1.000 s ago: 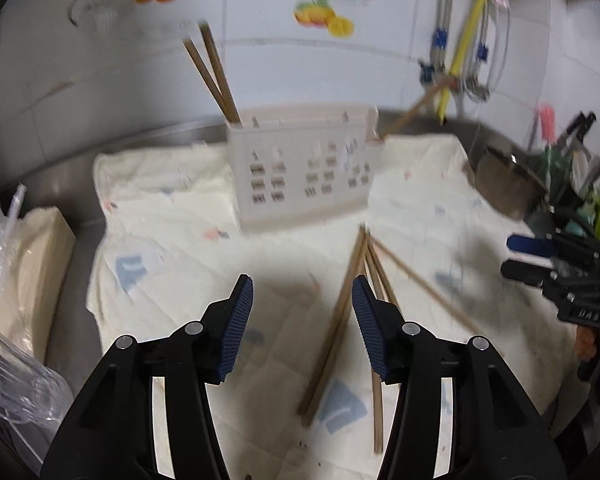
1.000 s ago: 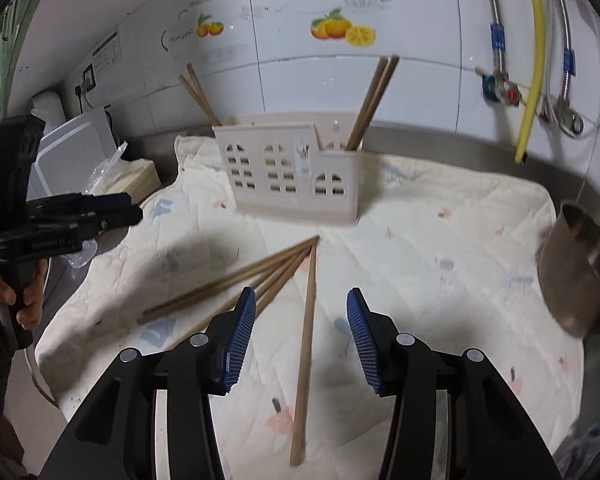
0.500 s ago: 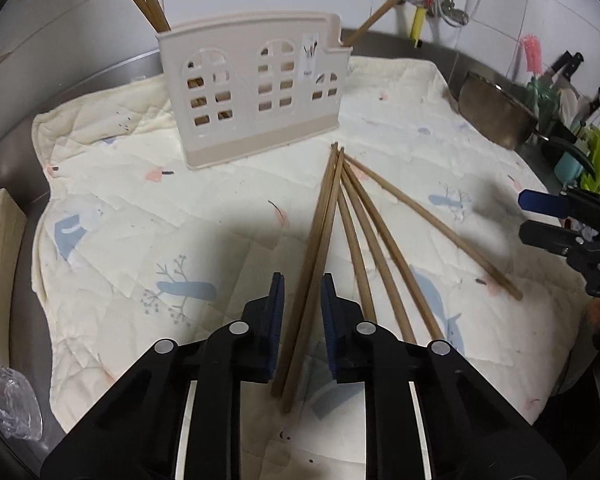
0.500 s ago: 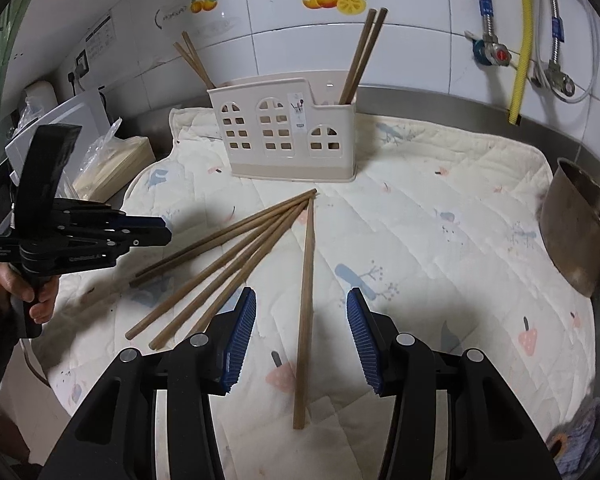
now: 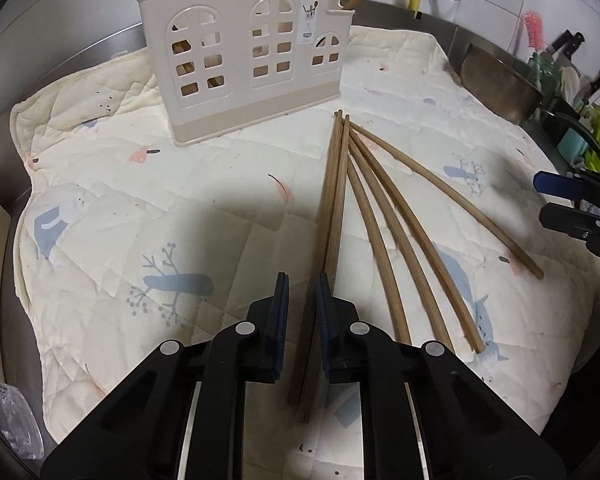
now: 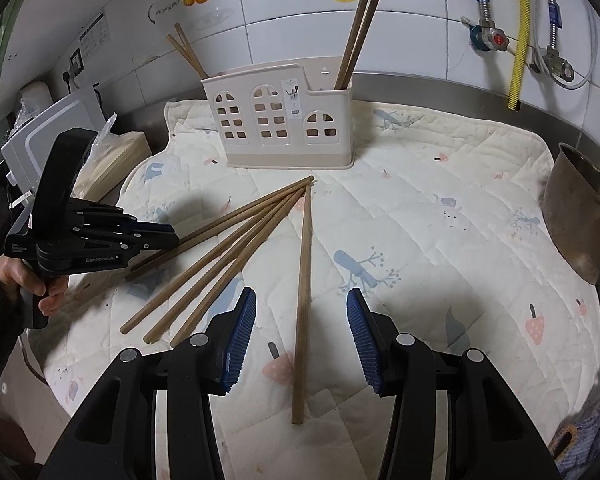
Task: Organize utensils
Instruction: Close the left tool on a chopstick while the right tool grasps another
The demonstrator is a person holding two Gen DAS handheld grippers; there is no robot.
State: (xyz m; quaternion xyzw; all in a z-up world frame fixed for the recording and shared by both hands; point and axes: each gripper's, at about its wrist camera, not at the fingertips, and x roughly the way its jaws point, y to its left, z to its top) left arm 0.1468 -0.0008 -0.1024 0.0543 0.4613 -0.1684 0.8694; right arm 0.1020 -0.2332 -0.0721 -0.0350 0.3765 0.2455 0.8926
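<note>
Several wooden chopsticks lie fanned on a quilted mat (image 6: 440,200) in front of a cream utensil holder (image 5: 240,60) (image 6: 276,128), which has chopsticks (image 6: 356,36) standing in it. My left gripper (image 5: 302,280) (image 6: 174,236) is low over the leftmost pair of chopsticks (image 5: 334,200). Its jaws are closing to a narrow slit, and the pair runs between them against the right pad, with a gap on the left. My right gripper (image 6: 300,296) (image 5: 540,198) hovers open, astride a single chopstick (image 6: 302,300) that lies on the mat.
A steel bowl (image 6: 584,216) sits off the mat's right edge. Beige packets in plastic (image 6: 112,160) and a white box (image 6: 48,132) crowd the left side. Pipes and a yellow hose (image 6: 518,32) run down the tiled wall. A hand (image 6: 20,276) holds the left gripper.
My left gripper dropped toward the mat and its jaws narrowed from wide apart to a slit around the pair. My right gripper sank slightly, its jaws unchanged.
</note>
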